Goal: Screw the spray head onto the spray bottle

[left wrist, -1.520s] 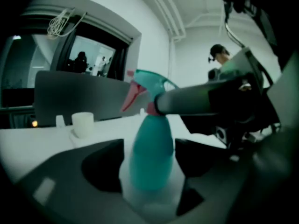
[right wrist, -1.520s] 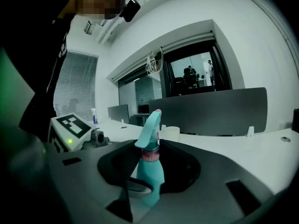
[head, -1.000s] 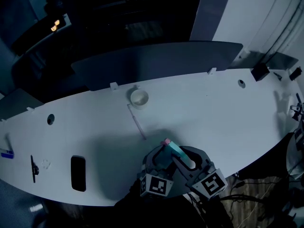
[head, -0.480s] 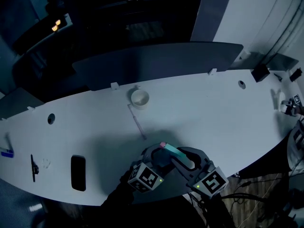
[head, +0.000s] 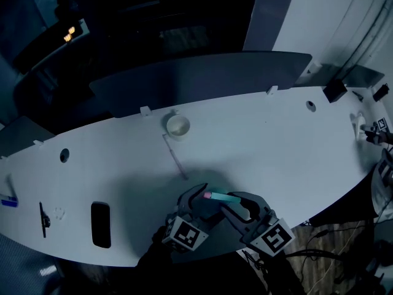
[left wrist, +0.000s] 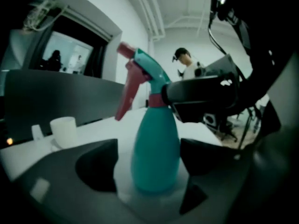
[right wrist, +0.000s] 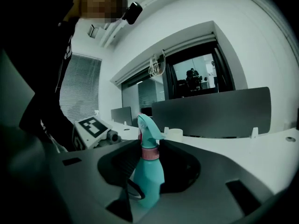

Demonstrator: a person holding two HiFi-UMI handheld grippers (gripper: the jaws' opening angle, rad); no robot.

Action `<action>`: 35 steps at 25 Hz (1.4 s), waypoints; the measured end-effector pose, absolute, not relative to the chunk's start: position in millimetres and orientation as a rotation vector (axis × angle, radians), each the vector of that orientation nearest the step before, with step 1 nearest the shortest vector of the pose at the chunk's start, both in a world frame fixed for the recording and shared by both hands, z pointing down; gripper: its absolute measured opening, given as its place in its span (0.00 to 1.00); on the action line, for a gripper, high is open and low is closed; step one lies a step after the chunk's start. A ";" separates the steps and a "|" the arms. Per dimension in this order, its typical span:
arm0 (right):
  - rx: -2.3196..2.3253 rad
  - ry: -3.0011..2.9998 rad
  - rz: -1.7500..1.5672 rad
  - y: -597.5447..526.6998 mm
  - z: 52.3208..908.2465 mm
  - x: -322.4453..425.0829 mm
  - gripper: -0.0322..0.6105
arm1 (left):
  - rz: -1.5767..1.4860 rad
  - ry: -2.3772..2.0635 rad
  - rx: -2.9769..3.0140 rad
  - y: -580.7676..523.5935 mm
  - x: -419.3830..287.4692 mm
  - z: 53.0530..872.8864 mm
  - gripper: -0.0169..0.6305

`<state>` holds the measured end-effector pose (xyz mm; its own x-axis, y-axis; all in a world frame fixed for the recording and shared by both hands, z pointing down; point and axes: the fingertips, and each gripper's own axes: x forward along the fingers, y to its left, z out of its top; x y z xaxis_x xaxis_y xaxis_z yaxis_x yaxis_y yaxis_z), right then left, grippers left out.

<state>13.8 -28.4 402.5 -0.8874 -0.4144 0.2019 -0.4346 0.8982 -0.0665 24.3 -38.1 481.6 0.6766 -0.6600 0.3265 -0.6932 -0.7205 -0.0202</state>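
We log the left gripper (left wrist: 152, 166): fingers (left wrist: 96, 164) parted, jaws just been opening, gaps showing either side of the spray bottle (left wrist: 155, 148) standing between them, so no hold. Bottle upright by the near edge of the worktop (head: 276, 140), long axis 6 to 12, spray head (left wrist: 142, 71) seated, nozzle toward 10 o'clock. The right gripper (right wrist: 150, 169), in from 3 o'clock, clamps the bottle at its pink collar (right wrist: 148, 154). We judge the left fingers need only close straight in to regrip.

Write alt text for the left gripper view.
A teal spray bottle, spray head on top, stands between the jaws of the left gripper, which have just been opening and stand clear of it. The right gripper clamps its neck.
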 end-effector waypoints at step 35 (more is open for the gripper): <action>1.205 -2.735 0.092 -7.2 404.9 64.6 0.35 | 0.261 -1.398 2.731 -0.9 -25.2 449.6 0.73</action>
